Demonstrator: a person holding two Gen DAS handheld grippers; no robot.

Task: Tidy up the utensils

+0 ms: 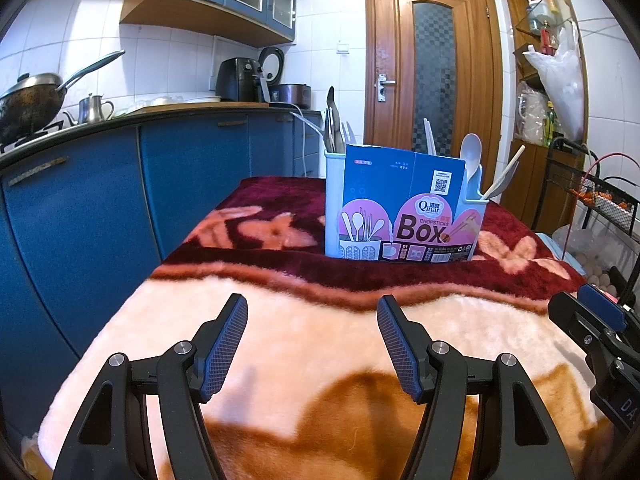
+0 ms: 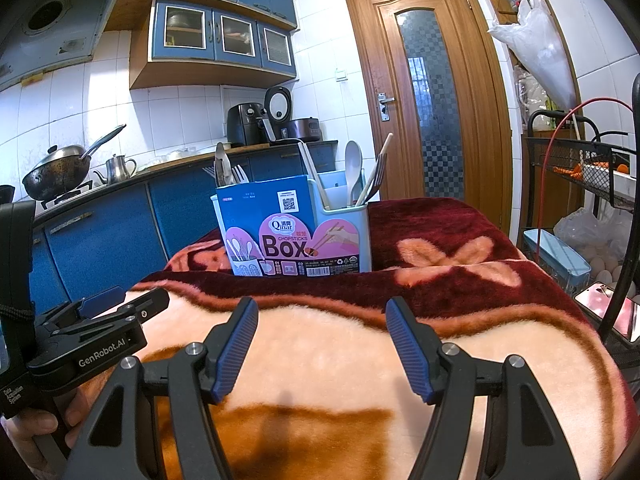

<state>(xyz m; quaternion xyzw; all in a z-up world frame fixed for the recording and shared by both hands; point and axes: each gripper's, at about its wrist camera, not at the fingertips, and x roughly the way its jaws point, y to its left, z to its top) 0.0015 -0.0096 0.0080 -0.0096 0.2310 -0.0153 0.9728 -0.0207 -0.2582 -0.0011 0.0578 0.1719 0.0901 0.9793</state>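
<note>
A pale blue utensil holder [image 1: 404, 216] [image 2: 296, 228] with a "Chopsticks Box" label stands on the dark red part of a plush blanket [image 1: 304, 344] [image 2: 328, 344]. Forks and dark utensils [image 1: 334, 128] [image 2: 226, 170] stick up from its left side. A white spoon [image 1: 470, 154] [image 2: 353, 168] and chopsticks [image 1: 506, 174] [image 2: 378, 168] stand in its right compartment. My left gripper [image 1: 312, 308] hovers open over the pink part, short of the holder, nothing between its fingers. My right gripper [image 2: 322, 312] is open and empty too. Each gripper shows at the edge of the other's view.
Blue kitchen cabinets [image 1: 120, 184] run along the left, with a wok [image 1: 30, 98] and kettle [image 1: 94, 108] on the counter. A wooden door [image 1: 432, 60] stands behind the table. A black wire rack [image 2: 580, 168] and eggs [image 2: 604, 264] are at the right.
</note>
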